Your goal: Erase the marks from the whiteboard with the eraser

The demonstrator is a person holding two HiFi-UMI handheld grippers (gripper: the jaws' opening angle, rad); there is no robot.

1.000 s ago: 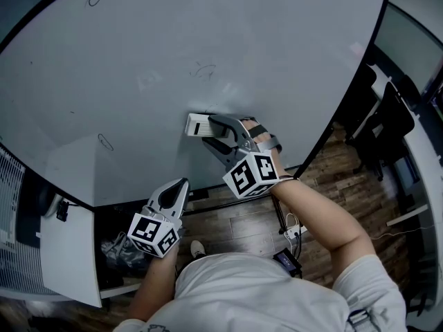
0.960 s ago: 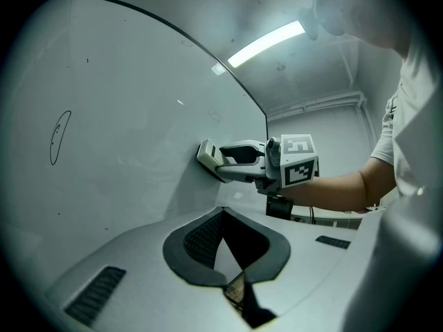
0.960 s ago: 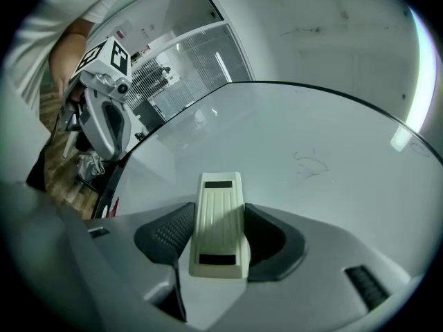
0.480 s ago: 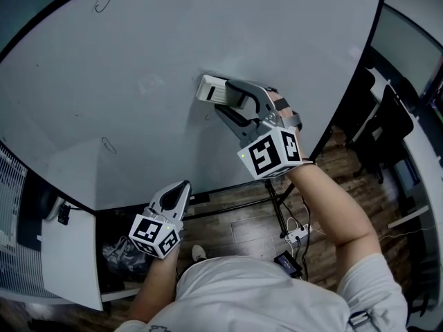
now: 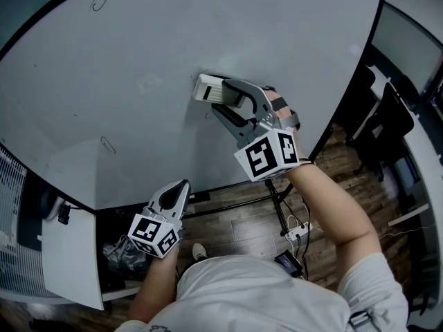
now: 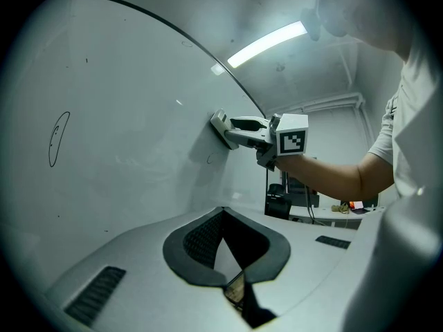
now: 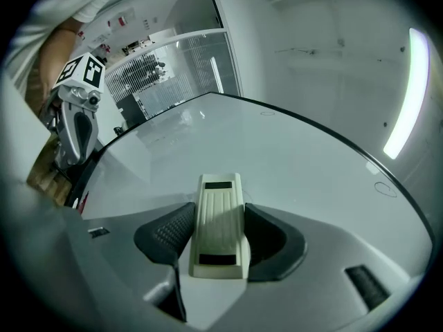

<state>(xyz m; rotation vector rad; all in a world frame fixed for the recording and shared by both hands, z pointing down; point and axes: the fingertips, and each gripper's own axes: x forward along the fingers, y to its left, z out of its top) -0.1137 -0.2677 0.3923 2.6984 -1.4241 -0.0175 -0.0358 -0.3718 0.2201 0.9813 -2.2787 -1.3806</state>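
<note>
The right tongs [image 5: 223, 101] were clamped on both sides of a cream eraser [image 5: 208, 88], which jutted past their tips and pressed flat against the middle of the whiteboard [image 5: 138, 40]. The left tongs [image 5: 180, 185] hung closed and empty by the board's lower edge, well apart from the eraser.

Three cameras, one whiteboard [image 5: 124, 68].
Head view looks steeply down; left gripper [image 5: 182, 184] view faces it from low, well back; right gripper [image 5: 216, 96] view sits close against it.

The eraser [image 5: 208, 88] lies flat against the whiteboard [image 5: 104, 68], among scattered marks [image 5: 100, 0].
</note>
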